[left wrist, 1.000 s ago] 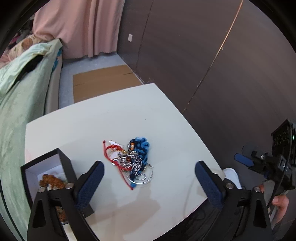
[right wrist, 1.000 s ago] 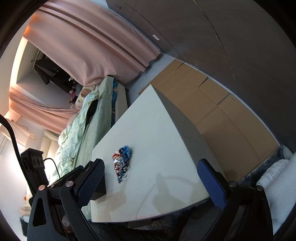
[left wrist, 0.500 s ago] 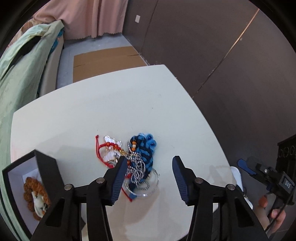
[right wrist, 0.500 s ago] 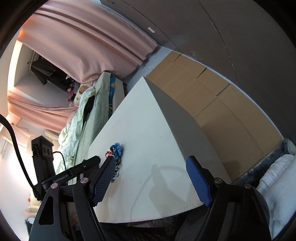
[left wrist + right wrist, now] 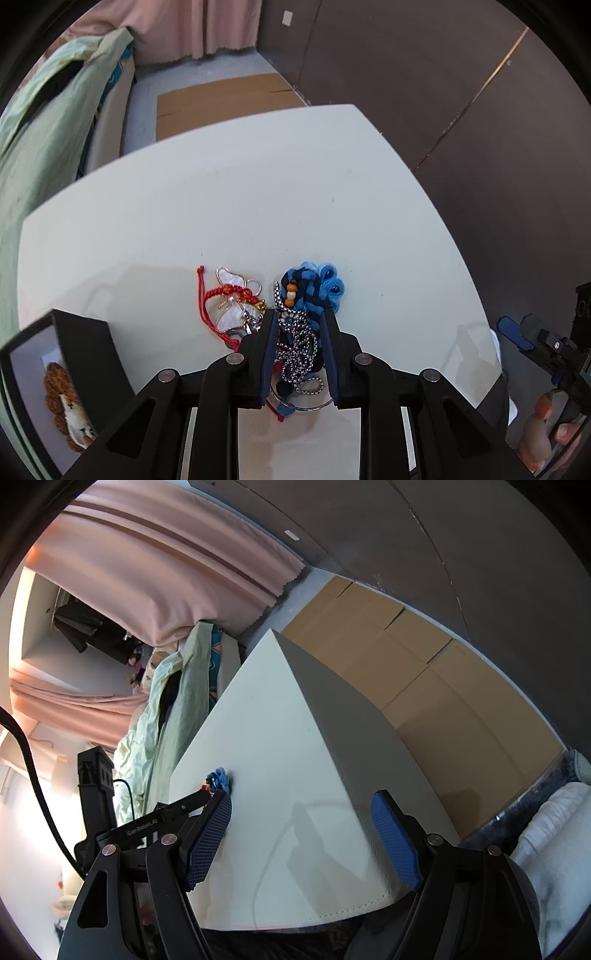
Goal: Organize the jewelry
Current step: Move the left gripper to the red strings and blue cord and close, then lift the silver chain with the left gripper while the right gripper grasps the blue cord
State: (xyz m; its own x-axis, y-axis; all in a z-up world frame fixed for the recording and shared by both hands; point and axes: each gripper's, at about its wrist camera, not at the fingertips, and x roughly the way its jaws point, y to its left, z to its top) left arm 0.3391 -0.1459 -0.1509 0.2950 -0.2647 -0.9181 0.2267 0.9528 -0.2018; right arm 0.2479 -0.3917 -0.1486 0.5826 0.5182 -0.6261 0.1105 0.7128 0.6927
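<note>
A tangled jewelry pile lies on the white table (image 5: 258,206): a silver chain (image 5: 297,343), a blue braided cord (image 5: 317,288), a red string bracelet (image 5: 221,295) and a butterfly pendant (image 5: 231,278). My left gripper (image 5: 298,321) is down on the pile, its jaws closed narrow around the silver chain. A black jewelry box (image 5: 74,369) at the left holds a brown beaded bracelet (image 5: 59,387). My right gripper (image 5: 301,812) is open and empty, off the table's right edge. The pile also shows in the right wrist view (image 5: 218,779).
A bed with a green cover (image 5: 44,122) stands left of the table. Flattened cardboard (image 5: 221,99) lies on the floor beyond it. A dark wall panel (image 5: 443,92) runs along the right. Pink curtains (image 5: 166,572) hang at the back.
My left gripper has moved forward and down onto the pile and its jaws have closed from wide to narrow around the silver chain. My right gripper narrowed slightly and stays open.
</note>
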